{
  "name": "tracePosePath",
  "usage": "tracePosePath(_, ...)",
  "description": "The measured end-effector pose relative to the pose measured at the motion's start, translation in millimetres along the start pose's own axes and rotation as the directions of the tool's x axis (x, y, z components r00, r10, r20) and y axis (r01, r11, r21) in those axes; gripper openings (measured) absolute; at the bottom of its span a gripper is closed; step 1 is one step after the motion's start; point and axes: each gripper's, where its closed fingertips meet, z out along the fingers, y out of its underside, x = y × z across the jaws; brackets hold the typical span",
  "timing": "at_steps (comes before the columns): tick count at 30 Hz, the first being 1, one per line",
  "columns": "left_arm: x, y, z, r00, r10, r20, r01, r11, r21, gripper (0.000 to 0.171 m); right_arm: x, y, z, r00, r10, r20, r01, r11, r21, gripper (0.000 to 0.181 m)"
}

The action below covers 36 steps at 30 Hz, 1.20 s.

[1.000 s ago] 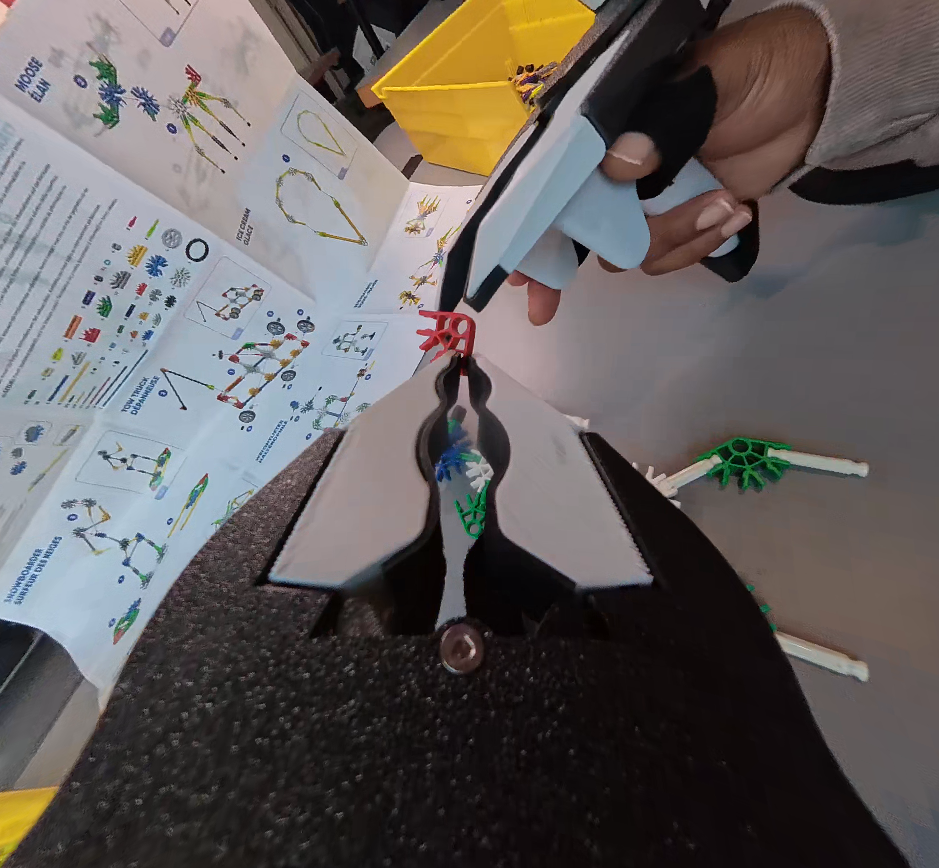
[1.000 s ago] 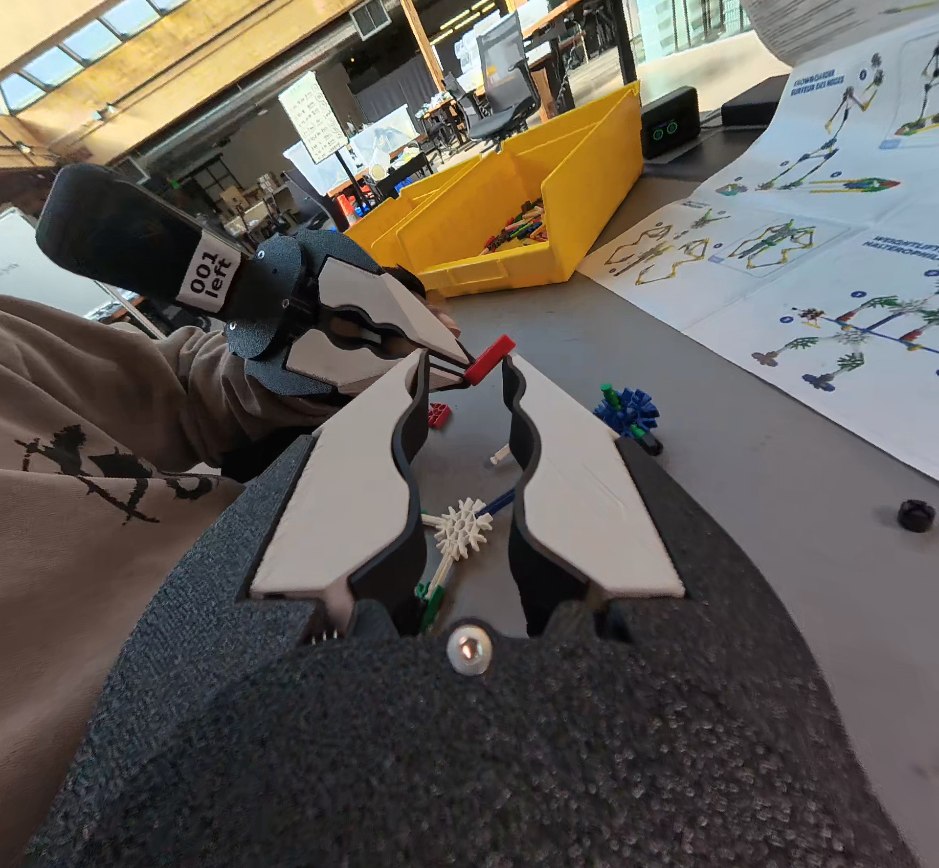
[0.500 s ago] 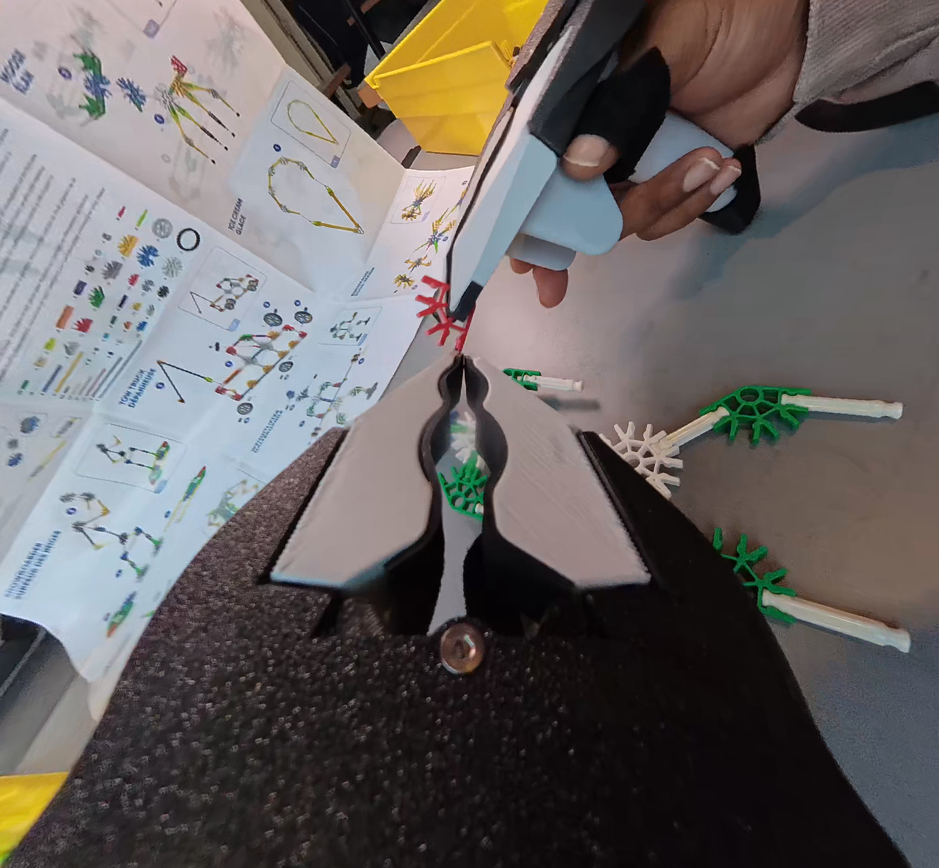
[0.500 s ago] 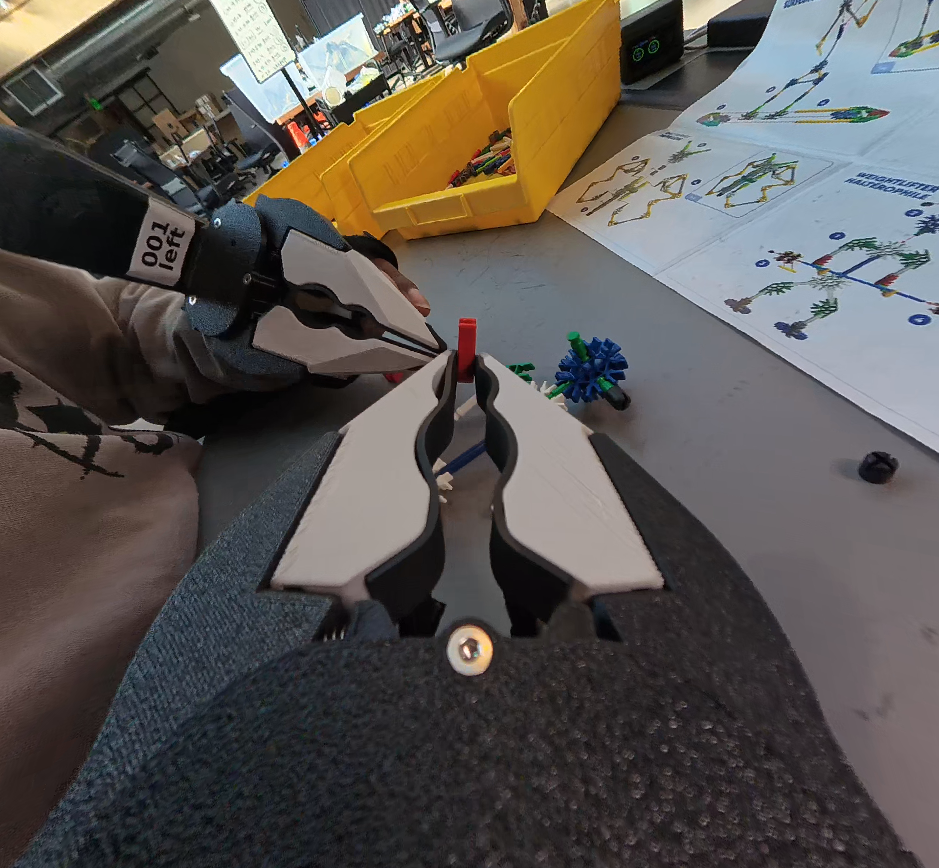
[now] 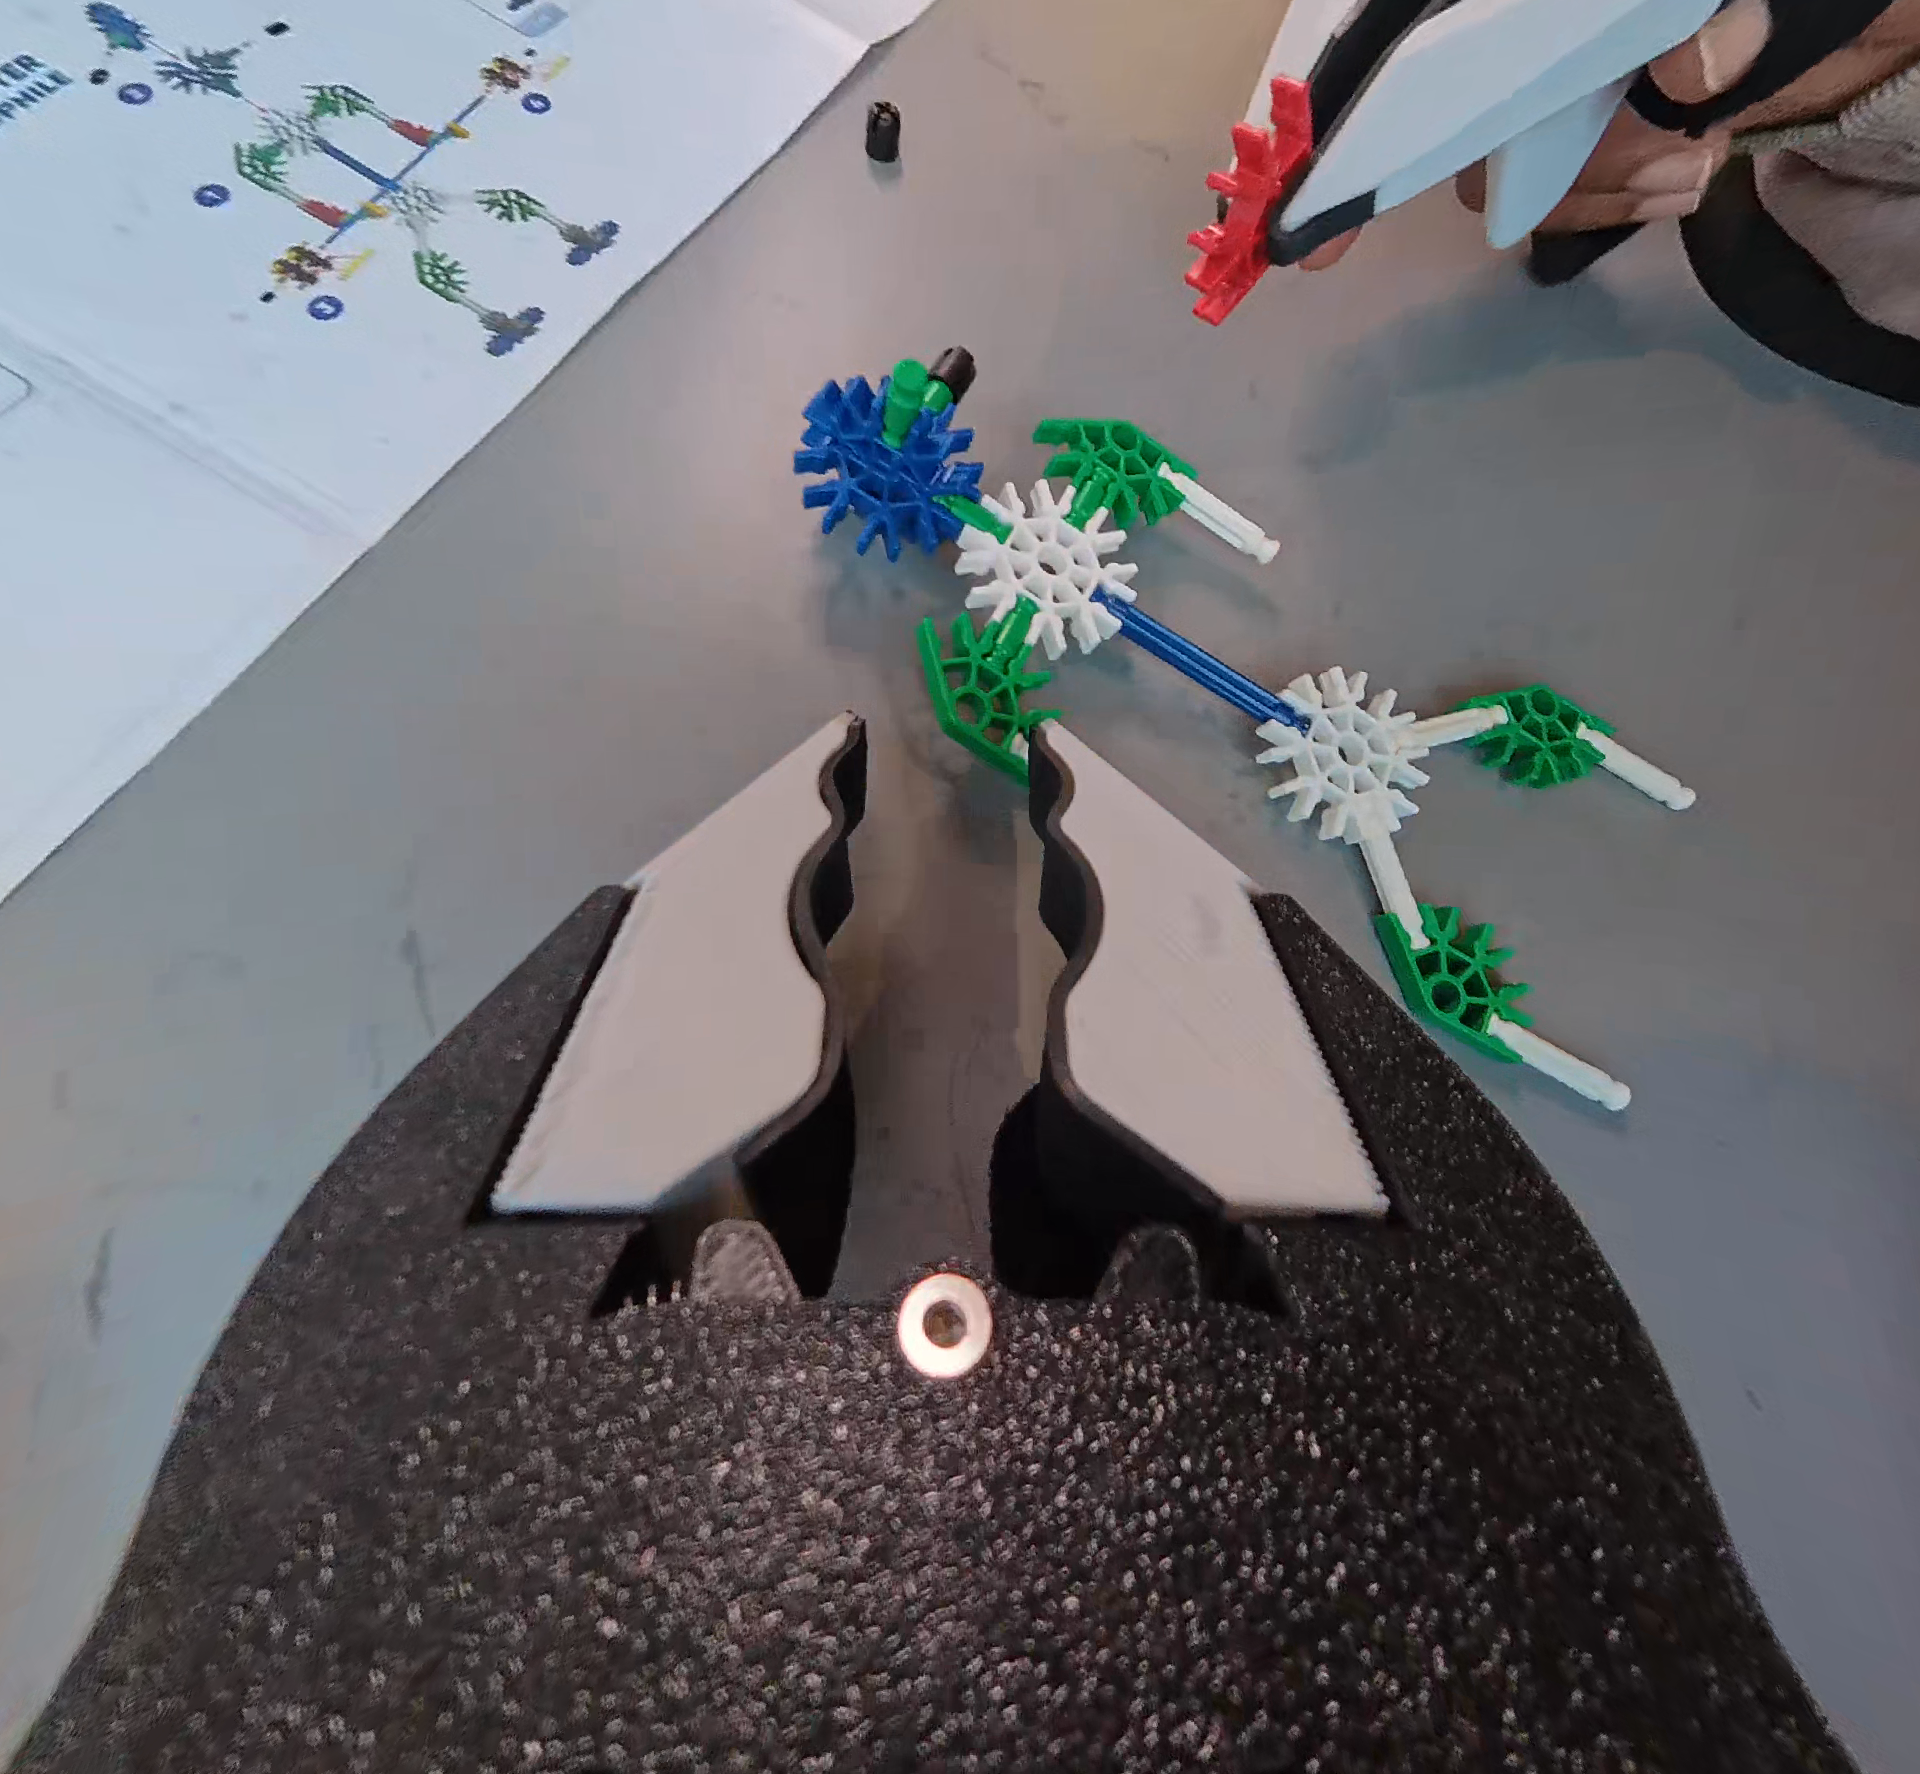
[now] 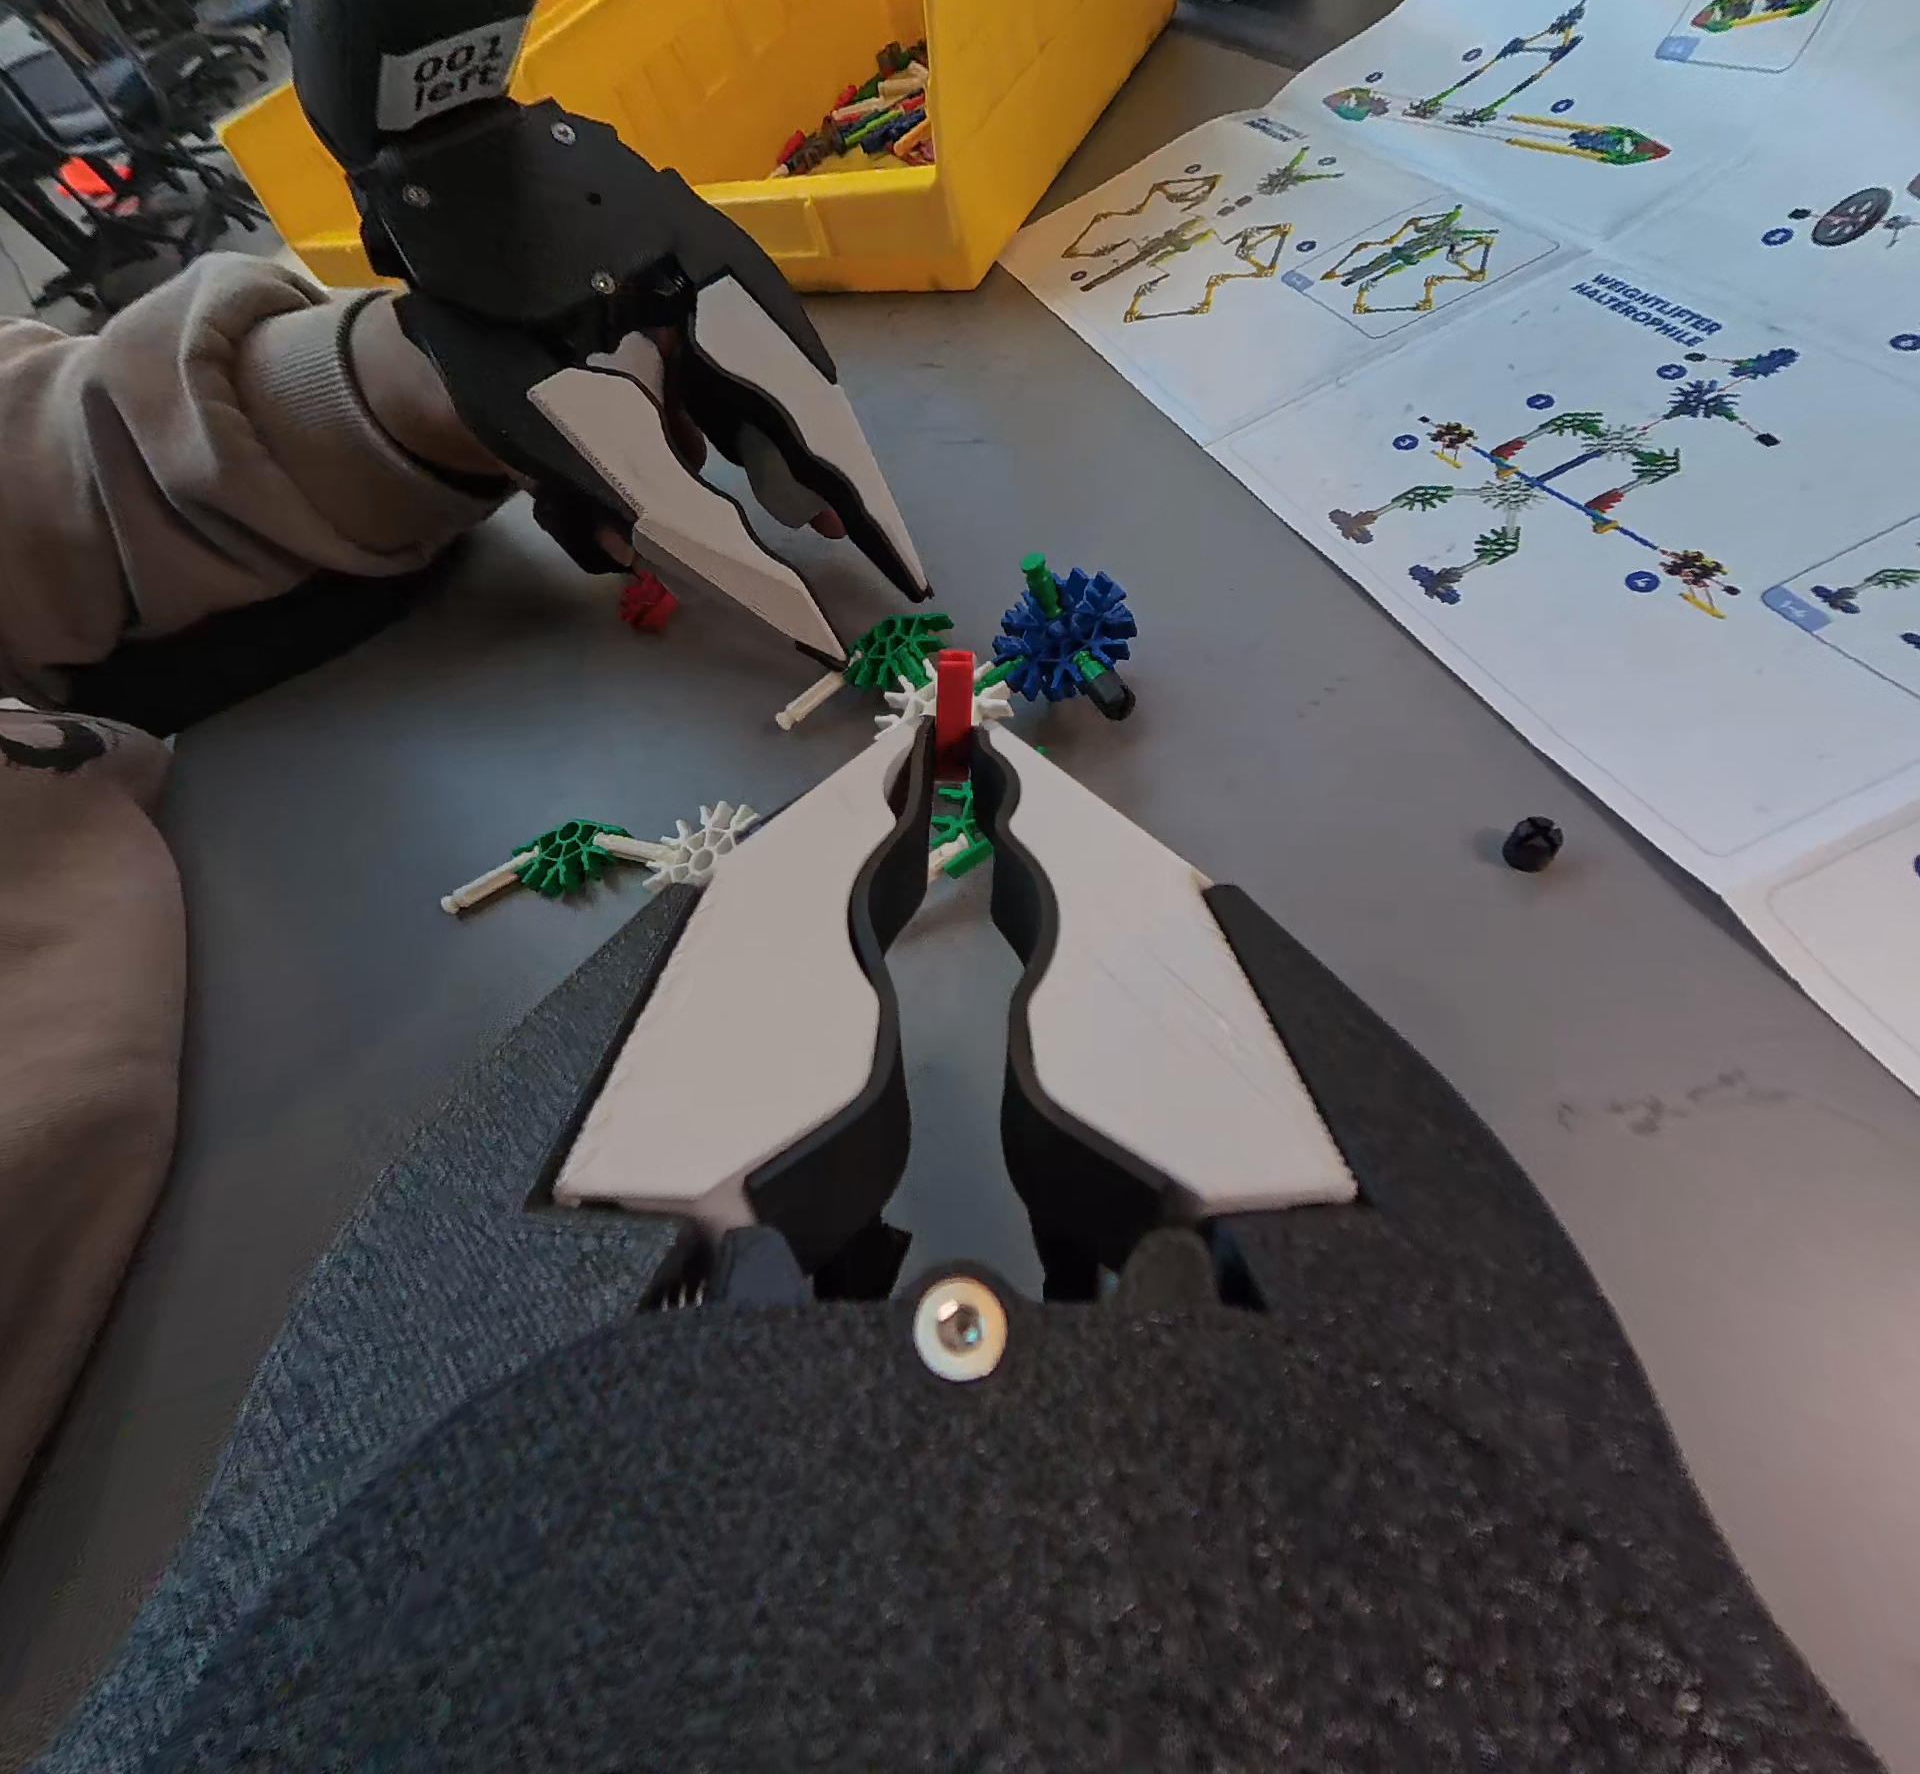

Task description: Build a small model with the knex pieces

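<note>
My left gripper [image 5: 945,735] is open and empty, low over the grey table. Its right fingertip is just short of a green connector [image 5: 982,685] of a toy model [image 5: 1044,566]. The model lies flat and is made of white, green and blue connectors [image 5: 888,477] joined by rods. My right gripper [image 6: 951,737] is shut on a red connector [image 6: 954,690] and holds it above the model [image 6: 1065,633]. The left wrist view shows the right gripper [image 5: 1273,233] at the top right with the red connector [image 5: 1247,207]. The right wrist view shows the left gripper [image 6: 873,623] open beside the model.
A printed instruction sheet [image 6: 1558,374] covers the table on one side [image 5: 312,166]. A yellow bin [image 6: 977,166] with loose pieces stands behind. A small black piece [image 6: 1532,841] lies near the sheet [image 5: 881,135]. A small red piece [image 6: 646,602] lies under the left hand. To the small black piece [image 6: 1532,841]: right tips about 12 cm, left tips about 15 cm. Seen from the left wrist view [image 5: 888,115] as well.
The right gripper shut on the red connector. The left gripper then opened, let it go and swung down toward the model on the table.
</note>
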Motion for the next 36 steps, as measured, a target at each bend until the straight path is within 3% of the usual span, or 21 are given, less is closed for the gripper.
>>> tracePosePath(7,22.3,11.5,-2.0,0.995,0.024,-0.095,-0.033,0.995,-0.091,0.021,-6.0,18.1,4.7,0.997,-0.073,0.024,0.076,0.991,-0.107,0.005)
tracePosePath(12,55.6,30.3,-19.7,0.949,-0.031,-0.313,-0.034,0.979,-0.199,0.023,-4.1,23.5,2.4,0.999,-0.02,0.047,0.026,0.991,-0.132,0.005)
tracePosePath(14,61.4,30.6,-27.6,0.929,-0.032,-0.369,-0.04,0.982,-0.184,0.023,-1.9,26.6,1.3,0.999,-0.012,0.044,0.018,0.989,-0.149,0.005)
tracePosePath(18,42.8,8.8,-31.3,0.954,-0.015,-0.3,-0.003,0.998,-0.059,0.023,-7.2,30.7,-3.6,0.997,0.035,0.073,-0.022,0.983,-0.181,0.005)
tracePosePath(21,30.5,2.3,-17.4,0.973,-0.056,-0.223,0.053,0.998,-0.02,0.031,-20.2,34.8,-9.7,0.983,0.15,0.108,-0.126,0.97,-0.207,0.005)
tracePosePath(26,39.4,14.4,2.2,0.98,-0.055,-0.19,0.035,0.994,-0.108,0.033,-44.9,38.9,-17.3,0.933,0.334,0.137,-0.312,0.936,-0.161,0.005)
tracePosePath(29,40.7,16.6,0.6,0.987,-0.047,-0.152,0.026,0.989,-0.143,0.025,-48.9,51.7,-20.5,0.923,0.374,0.087,-0.357,0.919,-0.165,0.005)
tracePosePath(36,52.5,29.8,-15.6,0.983,-0.019,-0.185,-0.025,0.972,-0.234,0.027,-62.8,65.7,-11.7,0.925,0.378,0.033,-0.363,0.908,-0.208,0.013)
